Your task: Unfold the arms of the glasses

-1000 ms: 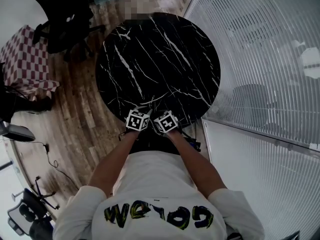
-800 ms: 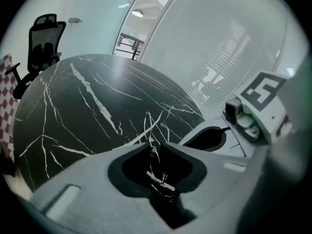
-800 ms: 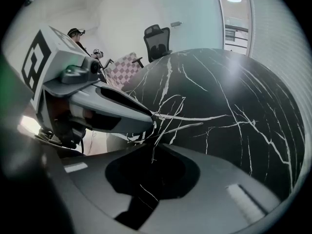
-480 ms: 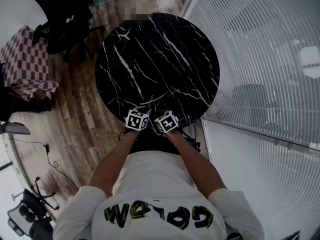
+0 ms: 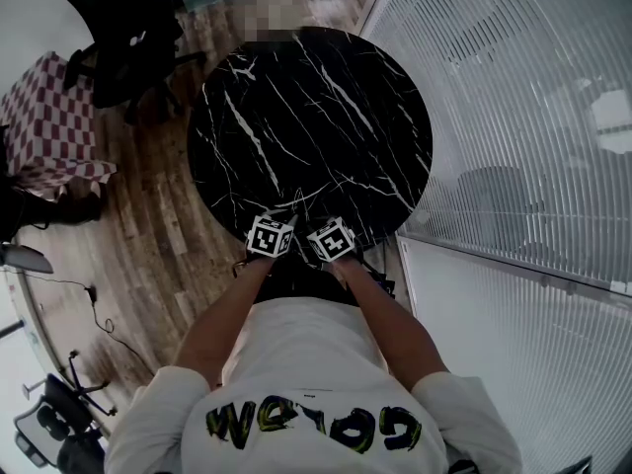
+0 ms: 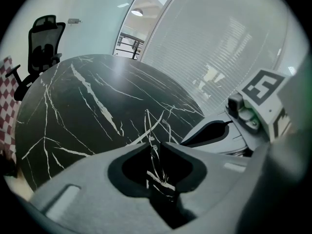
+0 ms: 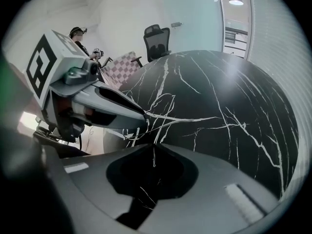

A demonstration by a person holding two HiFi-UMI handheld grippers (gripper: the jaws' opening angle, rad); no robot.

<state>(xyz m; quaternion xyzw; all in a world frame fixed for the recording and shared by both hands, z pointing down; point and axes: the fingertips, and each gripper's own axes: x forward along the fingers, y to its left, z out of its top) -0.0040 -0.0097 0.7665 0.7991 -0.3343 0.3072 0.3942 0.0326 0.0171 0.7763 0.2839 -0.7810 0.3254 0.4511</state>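
Observation:
Both grippers meet at the near edge of the round black marble table (image 5: 316,117). My left gripper (image 6: 155,144) is shut on the thin wire-framed glasses (image 6: 147,126), whose rim rises above the jaw tips. My right gripper (image 7: 154,147) has just been closing, and a thin wire arm of the glasses (image 7: 154,158) is now pinched between its jaws. Each gripper shows in the other's view: the right finger (image 6: 214,130) and the left finger (image 7: 112,106). From the head view the left gripper (image 5: 292,217) and right gripper (image 5: 311,223) nearly touch, and the glasses are too fine to make out.
A black office chair (image 5: 128,28) and a red-checked seat (image 5: 49,117) stand left of the table on the wood floor. A slatted glass wall (image 5: 513,117) runs close along the right. Cables (image 5: 99,314) lie on the floor. Another person (image 7: 78,33) stands far back.

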